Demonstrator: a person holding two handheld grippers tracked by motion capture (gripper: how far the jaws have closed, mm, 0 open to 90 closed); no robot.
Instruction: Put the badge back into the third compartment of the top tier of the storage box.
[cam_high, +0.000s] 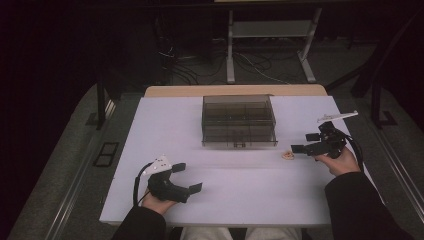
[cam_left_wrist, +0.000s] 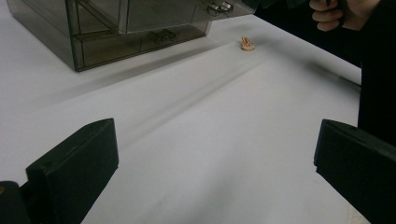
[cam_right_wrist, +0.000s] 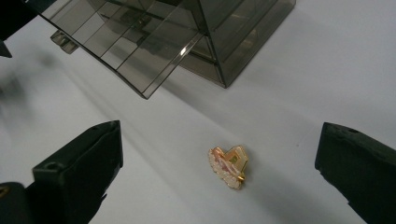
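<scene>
Right gripper (cam_high: 303, 142), jaws spread wide and empty, hangs just right of the heart brooch (cam_right_wrist: 228, 165), which lies flat on the table (cam_high: 150, 130) off the box's (cam_high: 239, 120) front right corner; left gripper (cam_high: 187, 177), also spread, sits well apart

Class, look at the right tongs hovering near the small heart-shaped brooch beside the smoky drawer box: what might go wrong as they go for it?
1. The brooch is small and lies flat on the table, so the wide-open right tongs may slip off or flick it away.
2. A drawer of the box juts out just beyond the brooch; a careless swing might knock it.
3. The left tongs rest far off, so the box is unsteadied if bumped.
</scene>
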